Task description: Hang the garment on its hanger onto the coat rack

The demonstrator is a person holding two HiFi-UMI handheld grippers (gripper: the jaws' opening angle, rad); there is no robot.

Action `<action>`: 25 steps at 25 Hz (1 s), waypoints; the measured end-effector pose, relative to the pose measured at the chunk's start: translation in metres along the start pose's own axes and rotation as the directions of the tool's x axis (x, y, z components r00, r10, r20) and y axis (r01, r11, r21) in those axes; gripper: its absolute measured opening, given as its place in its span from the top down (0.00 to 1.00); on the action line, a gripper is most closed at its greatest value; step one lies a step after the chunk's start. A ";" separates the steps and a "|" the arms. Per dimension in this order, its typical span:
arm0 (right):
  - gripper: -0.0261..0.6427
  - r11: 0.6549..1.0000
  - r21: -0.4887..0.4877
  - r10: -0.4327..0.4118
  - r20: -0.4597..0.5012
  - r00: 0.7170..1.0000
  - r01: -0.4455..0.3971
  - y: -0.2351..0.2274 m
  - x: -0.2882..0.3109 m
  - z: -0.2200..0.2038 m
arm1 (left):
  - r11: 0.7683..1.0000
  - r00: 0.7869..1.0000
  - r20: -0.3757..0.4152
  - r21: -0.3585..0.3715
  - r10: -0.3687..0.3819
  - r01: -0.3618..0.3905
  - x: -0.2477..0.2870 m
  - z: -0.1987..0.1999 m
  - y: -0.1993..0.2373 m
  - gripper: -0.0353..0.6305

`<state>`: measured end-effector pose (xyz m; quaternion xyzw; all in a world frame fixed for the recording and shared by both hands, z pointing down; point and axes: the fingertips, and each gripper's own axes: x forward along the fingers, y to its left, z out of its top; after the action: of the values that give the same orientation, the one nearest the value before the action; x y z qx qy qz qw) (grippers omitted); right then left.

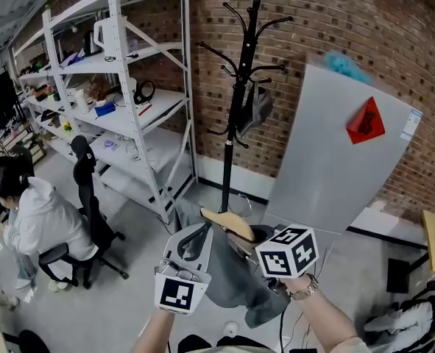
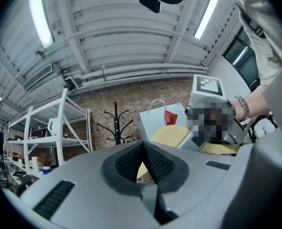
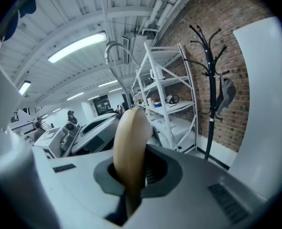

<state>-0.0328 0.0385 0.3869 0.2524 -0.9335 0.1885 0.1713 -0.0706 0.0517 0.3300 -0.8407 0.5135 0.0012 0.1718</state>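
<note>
A wooden hanger (image 1: 227, 222) carries a grey garment (image 1: 235, 289) that droops below it, low in the head view. My right gripper (image 3: 133, 171) is shut on the hanger's wooden body (image 3: 130, 142), and its metal hook (image 3: 115, 52) rises above the jaws. Beside the hanger's left end is my left gripper (image 1: 193, 247), pads (image 2: 152, 162) pressed together with nothing seen between them. The black coat rack (image 1: 236, 87) stands ahead against the brick wall, apart from both grippers, with a grey item (image 1: 258, 109) hanging on one arm. The rack (image 3: 210, 80) also shows in the right gripper view.
White metal shelving (image 1: 129, 87) stands left of the rack. A large grey panel (image 1: 335, 160) with a red tag (image 1: 365, 121) leans on the wall to the right. A person (image 1: 33, 215) sits at the far left beside a black office chair (image 1: 85, 190).
</note>
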 end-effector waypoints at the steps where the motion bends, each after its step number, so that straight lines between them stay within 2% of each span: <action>1: 0.92 1.000 -0.016 0.002 -0.001 1.000 -0.002 -0.007 0.000 0.008 | 1.000 1.000 0.005 0.005 0.004 -0.004 0.009 0.003 0.002 0.94; 5: 0.92 0.997 -0.080 0.012 -0.011 1.000 -0.013 -0.029 0.007 0.032 | 0.999 1.000 0.018 0.042 0.007 -0.008 0.039 0.006 0.011 0.94; 10: 0.92 0.992 -0.123 0.035 -0.047 0.998 -0.041 -0.055 0.026 0.050 | 1.000 1.000 0.018 0.027 0.014 -0.015 0.071 -0.005 0.031 0.94; 16: 0.92 0.987 -0.156 0.019 -0.081 0.996 -0.032 -0.088 0.049 0.086 | 0.992 0.998 0.052 0.121 -0.039 0.032 0.117 -0.004 0.065 0.94; 20: 0.92 0.990 -0.139 0.007 -0.079 0.997 -0.018 -0.115 0.064 0.119 | 0.993 0.993 0.090 0.094 -0.073 0.065 0.154 -0.003 0.096 0.94; 25: 0.92 0.989 -0.150 -0.028 -0.078 0.997 0.017 -0.155 0.085 0.159 | 0.988 0.983 0.129 0.099 -0.134 0.122 0.201 -0.006 0.126 0.94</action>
<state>-0.0546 -0.1905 0.3252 0.2416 -0.9345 0.1261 0.2290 -0.0860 -0.1754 0.2637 -0.8613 0.4451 0.0238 0.2439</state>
